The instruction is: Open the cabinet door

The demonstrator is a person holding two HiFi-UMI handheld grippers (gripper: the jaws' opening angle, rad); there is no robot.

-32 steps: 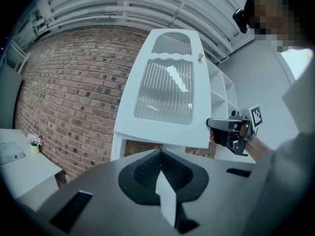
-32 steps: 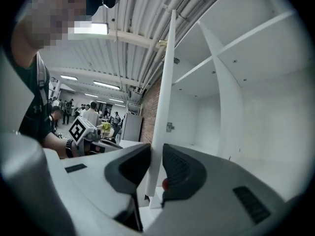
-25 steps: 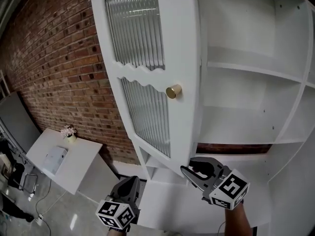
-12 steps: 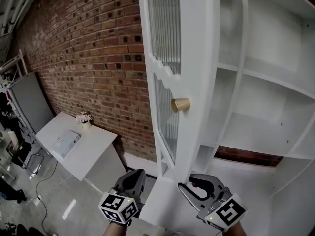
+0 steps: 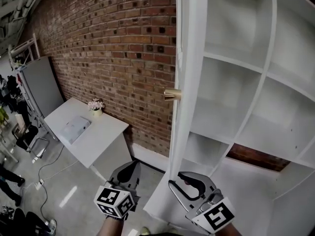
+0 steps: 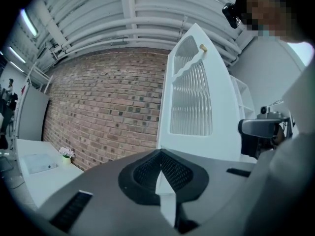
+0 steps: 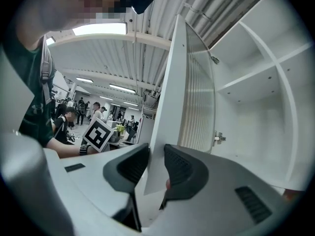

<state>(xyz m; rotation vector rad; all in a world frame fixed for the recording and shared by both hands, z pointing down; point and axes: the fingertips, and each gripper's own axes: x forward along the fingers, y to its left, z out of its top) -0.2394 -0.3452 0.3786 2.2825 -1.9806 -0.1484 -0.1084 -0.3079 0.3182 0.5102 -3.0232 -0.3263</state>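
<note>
The white cabinet door (image 5: 189, 82) with ribbed glass stands swung out, edge-on in the head view, its brass knob (image 5: 172, 95) pointing left. Behind it the cabinet (image 5: 231, 107) shows bare white shelves. My right gripper (image 5: 184, 181) straddles the door's lower edge. In the right gripper view that edge (image 7: 167, 122) runs up between the jaws of the right gripper (image 7: 156, 163), which have just been opening and no longer clamp it. My left gripper (image 5: 129, 168) hangs shut and empty left of the door, which the left gripper view shows as door (image 6: 197, 107) ahead of the left gripper (image 6: 161, 163).
A brick wall (image 5: 108, 48) runs along the left. Below it stands a white table (image 5: 88, 132) with a small flower pot (image 5: 96, 104) and a white device (image 5: 74, 127). A grey panel (image 5: 37, 87) leans further left, with people beyond it.
The door has swung further out, from showing its glass face to standing edge-on. Both grippers moved along with it, and the right jaws have widened around the door's edge.
</note>
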